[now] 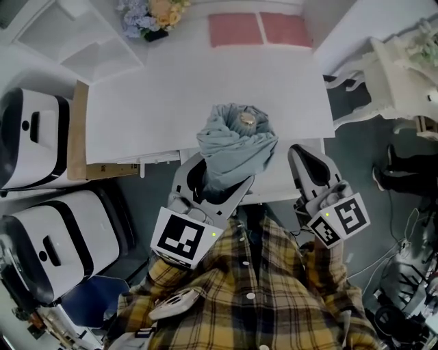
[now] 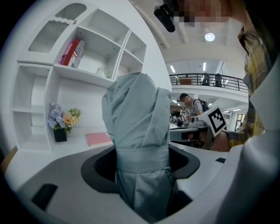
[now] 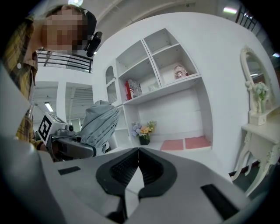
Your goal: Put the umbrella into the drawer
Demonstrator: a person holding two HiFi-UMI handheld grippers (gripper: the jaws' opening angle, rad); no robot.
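Plaid shirt (image 1: 253, 294) of the operator fills the near foreground in the head view; both grippers project forward from it.

Step in hand, by judgement: carriage of the umbrella (image 1: 236, 143) toward the drawer; it is not yet stowed. The left gripper (image 1: 213, 184) is clamped on it, with the jaws closed round the bundle at its strap (image 2: 142, 159). The umbrella stands roughly upright, its upper end over the front edge of the worktop (image 1: 137, 116) and near the middle of that edge.

The right gripper (image 3: 138, 164) carries nothing; its ribbed jaws are pressed together, and it hangs just right of the umbrella, apart from it.

A white ledge (image 1: 270, 186) projects below the worktop's front edge; this may be the drawer, but whether it stands open cannot be confirmed, as the umbrella covers most of it.

Next move, by judgement: the drawer must be confirmed open, the free right gripper being available to pull it; the umbrella then needs tilting flat and lowering lengthwise before release.

Materials: the umbrella is folded grey-blue fabric, soft, pleated and loosely bunched, cinched by a flat band of the same cloth and topped by a small round metallic cap (image 1: 247, 120); likely compressible and prone to slip or unfurl. The worktop is smooth, matt white; two pink mats (image 1: 260, 29) and pale flowers (image 1: 154, 14) lie at its far edge.
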